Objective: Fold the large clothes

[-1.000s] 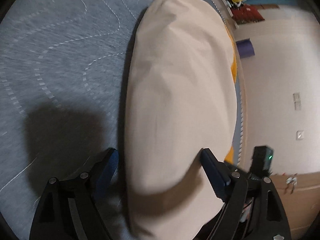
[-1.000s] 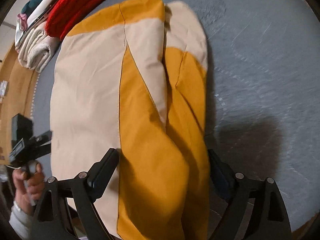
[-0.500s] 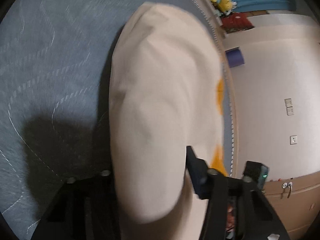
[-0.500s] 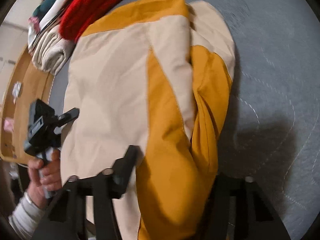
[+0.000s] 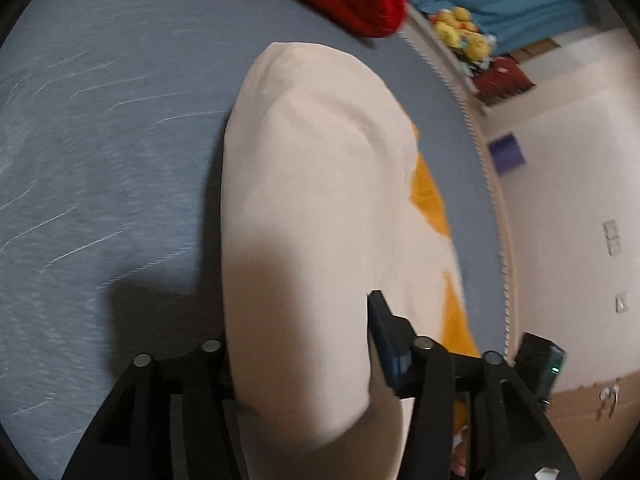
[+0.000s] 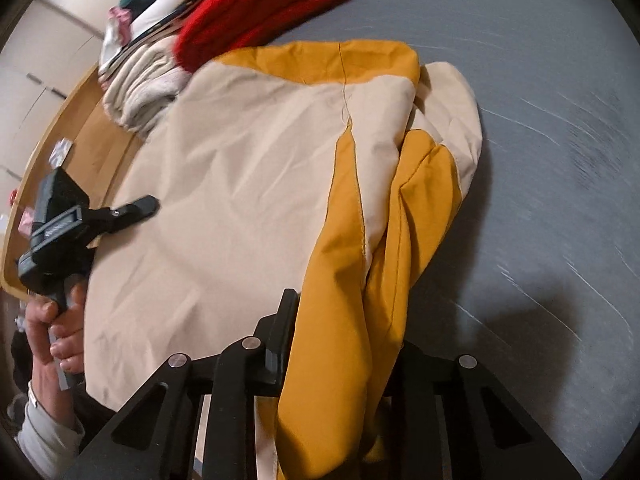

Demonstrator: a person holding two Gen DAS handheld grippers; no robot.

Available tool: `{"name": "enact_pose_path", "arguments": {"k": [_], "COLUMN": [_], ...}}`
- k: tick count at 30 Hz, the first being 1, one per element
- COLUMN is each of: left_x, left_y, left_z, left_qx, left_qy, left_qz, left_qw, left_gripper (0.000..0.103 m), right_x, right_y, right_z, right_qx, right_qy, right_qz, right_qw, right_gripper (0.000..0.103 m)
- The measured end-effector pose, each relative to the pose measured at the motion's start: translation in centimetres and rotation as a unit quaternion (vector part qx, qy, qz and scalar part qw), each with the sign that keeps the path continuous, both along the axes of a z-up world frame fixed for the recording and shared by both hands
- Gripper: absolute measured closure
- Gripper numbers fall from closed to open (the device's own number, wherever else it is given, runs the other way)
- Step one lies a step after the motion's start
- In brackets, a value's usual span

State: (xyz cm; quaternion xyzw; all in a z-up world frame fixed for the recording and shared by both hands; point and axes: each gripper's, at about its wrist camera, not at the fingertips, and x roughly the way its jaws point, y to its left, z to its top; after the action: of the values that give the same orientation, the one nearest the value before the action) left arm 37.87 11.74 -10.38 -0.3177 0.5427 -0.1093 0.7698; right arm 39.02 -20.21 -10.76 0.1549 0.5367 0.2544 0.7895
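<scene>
Cream-and-mustard jacket (image 6: 248, 184) on the blue bed (image 6: 560, 80): right tool (image 6: 340, 344) closing, clamped on its mustard fold; left tool (image 5: 298, 340) opening, cream fold between its jaws.

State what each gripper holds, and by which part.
Both hold the cream-and-orange jacket: the left gripper by a cream fold, the right gripper, still closing, by a bunched orange fold at its near edge.

A home bedroom: quilted blue bedspread (image 5: 100, 168), plush toys (image 5: 464, 36), stacked clothes (image 6: 240, 28).
</scene>
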Motion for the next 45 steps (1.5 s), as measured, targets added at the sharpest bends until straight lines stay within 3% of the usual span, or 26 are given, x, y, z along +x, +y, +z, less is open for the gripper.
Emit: {"name": "enact_pose_path", "arguments": {"k": [4, 10, 14, 16, 19, 21, 22, 24, 25, 27, 29, 30, 31, 33, 34, 35, 37, 39, 41, 42, 44, 45], "left_x": [0.2, -2.1, -4.6, -6.7, -9.7, -10.6, -11.0, -11.7, -12.2, -13.4, -14.1, -14.2, -14.4, -14.8, -15.0, -15.4, -16.3, -18.1, -20.6, -22.3, -24.6, -25.7], "left_y": [1.7, 3.8, 1.2, -1.1, -4.3, -5.7, -5.8, -5.2, -5.1, -5.4, -5.1, -5.0, -4.4, -4.1, -4.4, -5.0, -5.5, -5.3, -4.9, -5.0, -6.3, -6.9], "left_z": [-1.6, 1.7, 3.5, 3.9, 1.4, -0.6, -0.7, 0.5, 1.2, 1.7, -1.0, -2.2, -3.1, -2.1, -1.2, 0.3, 3.2, 6.9, 9.7, 11.1, 12.5, 13.1], "left_qx": [-0.017, 0.023, 0.036, 0.089, 0.173, 0.263, 0.281, 0.255, 0.247, 0.259, 0.276, 0.268, 0.250, 0.245, 0.260, 0.292, 0.329, 0.322, 0.312, 0.315, 0.313, 0.306], "left_qy": [0.038, -0.001, -0.008, -0.006, 0.000, -0.007, -0.008, 0.001, -0.005, -0.021, 0.014, 0.033, 0.052, 0.052, 0.042, 0.022, -0.014, -0.053, -0.088, -0.107, -0.129, -0.138], "left_qz": [0.019, 0.030, -0.049, -0.114, -0.191, -0.212, -0.202, -0.179, -0.180, -0.191, -0.198, -0.195, -0.174, -0.144, -0.144, -0.143, -0.132, -0.103, -0.069, -0.053, -0.039, -0.033], "left_qw": [0.9990, 0.9993, 0.9981, 0.9895, 0.9663, 0.9414, 0.9381, 0.9501, 0.9522, 0.9466, 0.9404, 0.9429, 0.9510, 0.9574, 0.9541, 0.9454, 0.9348, 0.9398, 0.9433, 0.9416, 0.9403, 0.9413], "left_gripper": [0.050, 0.049, 0.049, 0.048, 0.048, 0.044, 0.042, 0.044, 0.045, 0.045, 0.037, 0.035, 0.034, 0.034, 0.034, 0.034, 0.033, 0.030, 0.013, 0.010, 0.004, 0.004], "right_x": [-0.4, -1.0, -2.2, -3.2, -4.5, -5.2, -5.5, -6.0, -6.1, -6.5, -7.2, -7.6, -7.9, -8.7, -9.0, -9.3, -10.6, -12.6, -14.8, -16.1, -19.5, -20.9], "right_y": [1.4, -0.4, -1.1, -1.2, -1.0, -1.0, -1.1, -1.6, -1.7, -1.4, -1.1, -0.7, -0.5, -0.8, -0.7, -0.7, -0.3, -0.4, -0.8, -0.9, -0.9, -0.8], "right_z": [-0.4, 0.1, 1.4, 2.4, 2.2, 0.7, 0.1, 0.2, 0.7, 1.5, 1.1, 0.3, -0.2, -0.9, -0.5, 0.1, 3.1, 7.3, 10.4, 11.8, 14.5, 15.6], "right_qx": [-0.030, -0.037, -0.070, -0.073, -0.072, -0.099, -0.107, -0.106, -0.110, -0.106, -0.126, -0.152, -0.162, -0.174, -0.182, -0.191, -0.233, -0.252, -0.234, -0.227, -0.223, -0.223], "right_qy": [-0.003, 0.005, -0.011, -0.020, -0.007, 0.020, 0.030, 0.037, 0.033, 0.023, 0.023, 0.029, 0.035, 0.045, 0.039, 0.028, -0.032, -0.105, -0.142, -0.159, -0.204, -0.226], "right_qz": [0.012, 0.005, 0.016, 0.026, 0.057, 0.078, 0.077, 0.061, 0.049, 0.040, 0.045, 0.048, 0.046, 0.029, 0.022, 0.018, 0.007, -0.025, -0.058, -0.071, -0.093, -0.103], "right_qw": [0.999, 0.999, 0.997, 0.997, 0.996, 0.992, 0.991, 0.992, 0.992, 0.993, 0.991, 0.987, 0.985, 0.983, 0.982, 0.981, 0.972, 0.962, 0.960, 0.958, 0.949, 0.943], "right_gripper": [0.076, 0.074, 0.074, 0.070, 0.062, 0.060, 0.060, 0.060, 0.060, 0.060, 0.060, 0.060, 0.060, 0.060, 0.060, 0.060, 0.060, 0.057, 0.055, 0.052, 0.040, 0.028]}}
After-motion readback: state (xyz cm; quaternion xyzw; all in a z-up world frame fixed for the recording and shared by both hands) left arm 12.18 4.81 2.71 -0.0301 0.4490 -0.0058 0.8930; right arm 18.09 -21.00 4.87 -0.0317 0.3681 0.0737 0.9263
